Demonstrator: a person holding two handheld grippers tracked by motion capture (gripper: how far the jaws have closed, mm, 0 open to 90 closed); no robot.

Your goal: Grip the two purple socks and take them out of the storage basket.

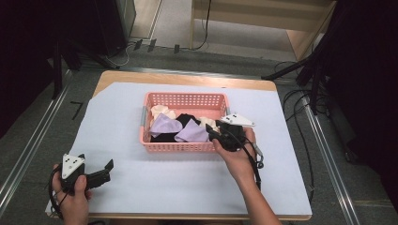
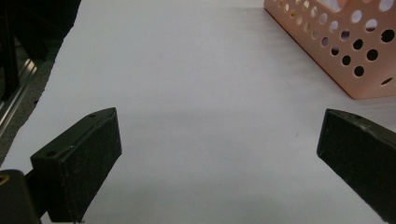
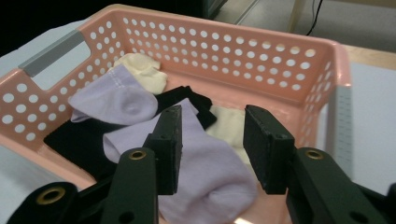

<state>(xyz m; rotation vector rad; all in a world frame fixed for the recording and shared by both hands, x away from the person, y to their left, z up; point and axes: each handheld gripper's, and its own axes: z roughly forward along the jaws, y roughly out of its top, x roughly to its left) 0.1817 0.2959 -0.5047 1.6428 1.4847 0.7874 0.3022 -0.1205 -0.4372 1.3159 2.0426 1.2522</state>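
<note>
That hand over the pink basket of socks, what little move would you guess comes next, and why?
Probably a short dip down, then a squeeze. The right gripper hangs open over the basket, its fingers on either side of a lilac sock and gripping nothing yet. The left gripper sits open on the table, well away.

A basket (image 1: 184,99) is sitting at the middle of the worktop (image 1: 281,178), with socks (image 1: 165,124) lying heaped inside it. My right claw (image 3: 211,148) is hanging over the basket's near right corner, above the socks. My left claw (image 1: 108,169) is resting well apart, toward the worktop's near left corner.
</note>
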